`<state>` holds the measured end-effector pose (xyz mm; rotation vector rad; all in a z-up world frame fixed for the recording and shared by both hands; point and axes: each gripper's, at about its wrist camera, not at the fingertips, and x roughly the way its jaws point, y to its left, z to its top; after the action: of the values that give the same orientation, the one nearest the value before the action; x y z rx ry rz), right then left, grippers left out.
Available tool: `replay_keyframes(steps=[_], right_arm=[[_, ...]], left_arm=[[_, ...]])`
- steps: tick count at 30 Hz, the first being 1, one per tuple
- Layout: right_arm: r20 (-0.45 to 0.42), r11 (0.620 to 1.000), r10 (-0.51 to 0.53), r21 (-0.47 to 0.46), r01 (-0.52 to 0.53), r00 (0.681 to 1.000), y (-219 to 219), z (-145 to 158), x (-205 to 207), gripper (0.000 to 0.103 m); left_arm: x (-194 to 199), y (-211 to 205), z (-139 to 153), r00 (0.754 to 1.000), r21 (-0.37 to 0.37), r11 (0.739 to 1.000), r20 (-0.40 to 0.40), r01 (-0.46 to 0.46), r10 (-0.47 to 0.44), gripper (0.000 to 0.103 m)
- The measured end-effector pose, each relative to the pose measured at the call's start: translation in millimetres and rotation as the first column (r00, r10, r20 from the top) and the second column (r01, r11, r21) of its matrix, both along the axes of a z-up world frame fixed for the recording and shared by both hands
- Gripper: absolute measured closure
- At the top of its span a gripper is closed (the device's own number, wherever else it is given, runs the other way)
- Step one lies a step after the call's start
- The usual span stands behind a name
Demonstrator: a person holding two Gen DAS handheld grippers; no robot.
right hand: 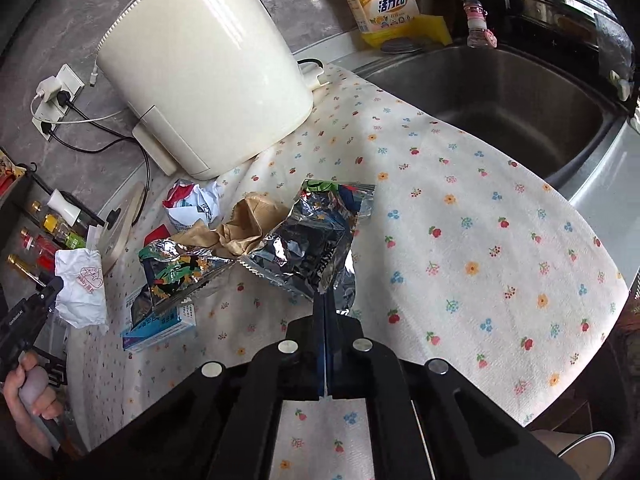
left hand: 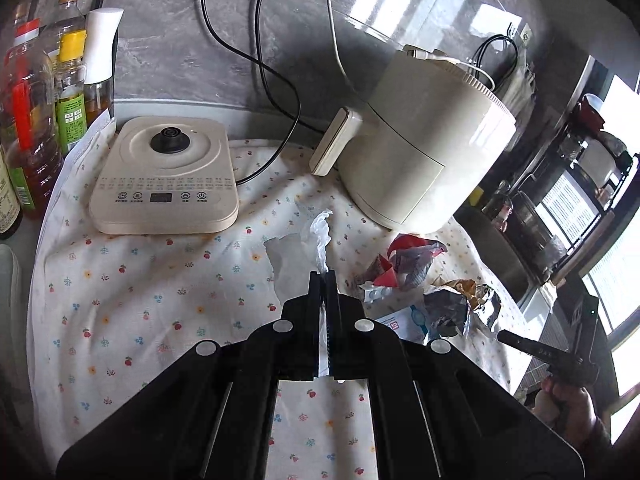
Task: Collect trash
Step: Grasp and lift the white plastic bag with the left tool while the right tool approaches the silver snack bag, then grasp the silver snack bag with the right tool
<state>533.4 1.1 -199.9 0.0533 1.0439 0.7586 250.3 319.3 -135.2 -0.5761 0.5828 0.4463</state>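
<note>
Left gripper (left hand: 324, 280) pinches a white tissue (left hand: 320, 236) above the cloth (left hand: 140, 300); right gripper (right hand: 325, 300) pinches a foil wrapper (right hand: 308, 236) at its corner. Remaining trash (right hand: 188, 268) lies beside the cooker (right hand: 208, 64). Lift slowly, keeping both grips firm, lest thin edges slip.

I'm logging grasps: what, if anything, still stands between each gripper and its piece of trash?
Nothing: the left gripper is shut on the white tissue, and the right gripper is shut on the silver snack wrapper.
</note>
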Motion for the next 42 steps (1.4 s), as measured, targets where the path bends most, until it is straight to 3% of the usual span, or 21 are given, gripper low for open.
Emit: replay_keyframes(steps=[7, 9, 10, 14, 22, 24, 26, 34, 42], right_arm=[[-0.004, 0.998, -0.050, -0.040, 0.050, 0.999, -3.0, 2.1, 4.3, 0.094], [0.032, 0.997, -0.079, -0.023, 0.080, 0.996, -2.0, 6.4, 8.4, 0.046], [0.050, 0.996, -0.086, -0.021, 0.088, 0.995, 0.3, 7.6, 10.7, 0.042], [0.014, 0.996, -0.071, -0.051, 0.071, 0.997, 19.5, -2.3, 26.0, 0.067], [0.012, 0.993, -0.044, -0.113, 0.045, 0.999, 47.3, -16.0, 30.7, 0.069], [-0.002, 0.996, -0.018, -0.092, 0.018, 1.000, 49.6, -15.1, 25.7, 0.090], [0.030, 0.994, -0.008, -0.112, 0.011, 1.000, 50.2, -10.9, 17.1, 0.094], [0.056, 0.996, -0.021, -0.080, 0.026, 0.998, 14.9, 9.6, -15.1, 0.095], [0.062, 0.994, -0.113, -0.006, 0.113, 0.992, -49.9, 30.9, -24.6, 0.095]], left_arm=[[-3.2, -5.7, -4.0, 0.999, -0.004, 0.999, -0.005, 0.048, -0.048, 0.100], [-8.4, -3.9, -5.0, 0.999, -0.002, 0.999, -0.008, 0.041, -0.041, 0.100], [-12.2, -2.7, -5.0, 0.999, -0.005, 1.000, -0.007, 0.031, -0.031, 0.100], [-30.7, 2.4, -4.9, 1.000, -0.011, 1.000, -0.004, -0.005, 0.005, 0.100], [-60.2, 14.6, -8.4, 0.998, -0.024, 0.998, -0.008, -0.065, 0.065, 0.100], [-60.8, 14.3, -9.9, 0.998, -0.027, 0.998, -0.007, -0.061, 0.061, 0.100], [-58.0, 13.5, -11.8, 0.999, -0.030, 0.998, -0.007, -0.048, 0.048, 0.100], [-31.0, -1.8, -12.8, 0.999, -0.032, 0.998, 0.002, 0.049, -0.049, 0.100], [-10.3, -34.7, 10.3, 0.993, -0.033, 0.995, 0.071, 0.099, -0.096, 0.100]])
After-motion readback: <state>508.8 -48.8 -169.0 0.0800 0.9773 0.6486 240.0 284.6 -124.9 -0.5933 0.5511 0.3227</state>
